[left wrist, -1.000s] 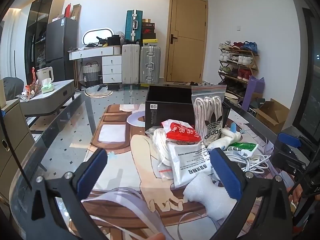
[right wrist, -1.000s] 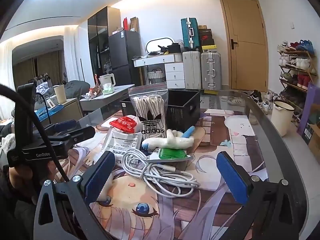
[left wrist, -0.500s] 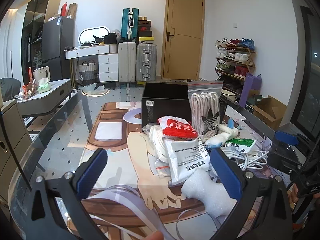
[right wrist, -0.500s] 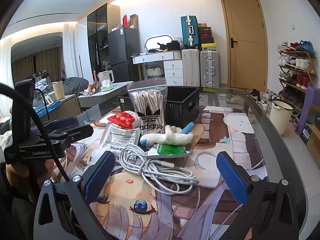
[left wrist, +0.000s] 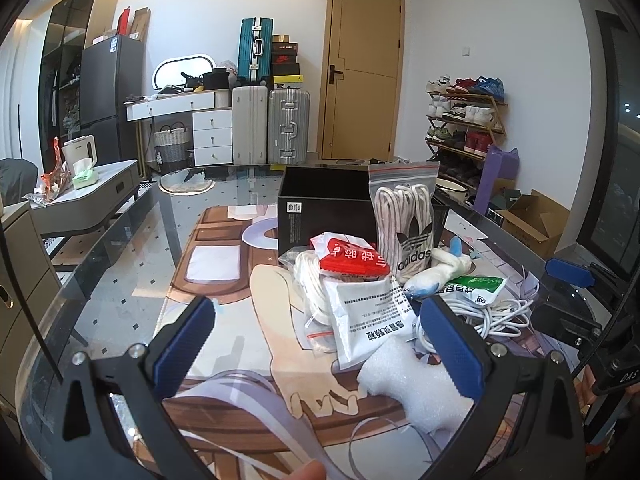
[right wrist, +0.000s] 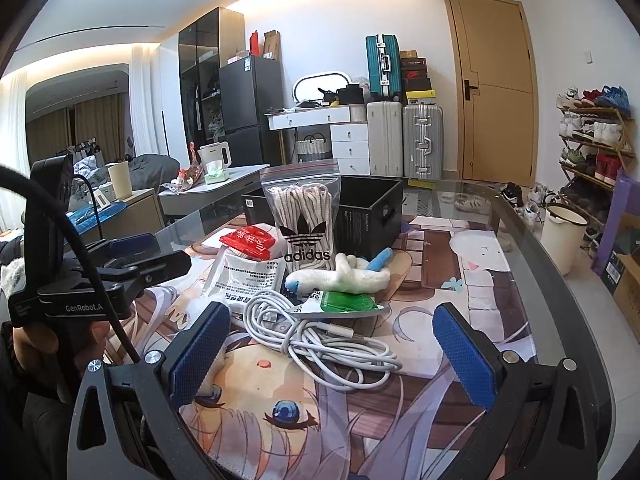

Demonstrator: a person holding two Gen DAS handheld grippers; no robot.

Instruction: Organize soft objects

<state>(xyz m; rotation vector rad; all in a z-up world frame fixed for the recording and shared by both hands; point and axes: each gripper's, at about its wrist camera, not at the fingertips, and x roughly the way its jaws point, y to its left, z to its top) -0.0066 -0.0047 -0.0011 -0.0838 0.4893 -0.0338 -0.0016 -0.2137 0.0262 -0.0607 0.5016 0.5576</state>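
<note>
A heap of soft things lies on the printed mat before a black open box (left wrist: 324,204) (right wrist: 370,212). In it are a zip bag of white laces marked adidas (left wrist: 408,220) (right wrist: 302,220), a red packet (left wrist: 354,260) (right wrist: 248,242), a white printed pouch (left wrist: 370,316) (right wrist: 250,280), a white and blue plush (left wrist: 436,274) (right wrist: 344,276), a green packet (left wrist: 474,286) (right wrist: 346,302), a coiled white cable (left wrist: 502,314) (right wrist: 324,340) and a white foam piece (left wrist: 412,390). My left gripper (left wrist: 316,344) is open and empty, just short of the heap. My right gripper (right wrist: 330,354) is open and empty over the cable.
The glass table's curved edge (right wrist: 560,292) runs along the right. The left gripper's body (right wrist: 104,276) shows at the left of the right wrist view. Suitcases (left wrist: 268,124), a door and a shoe rack (left wrist: 464,120) stand at the back of the room.
Both grippers have moved a little nearer the heap. Both stay open and empty, and nothing in the heap has moved.
</note>
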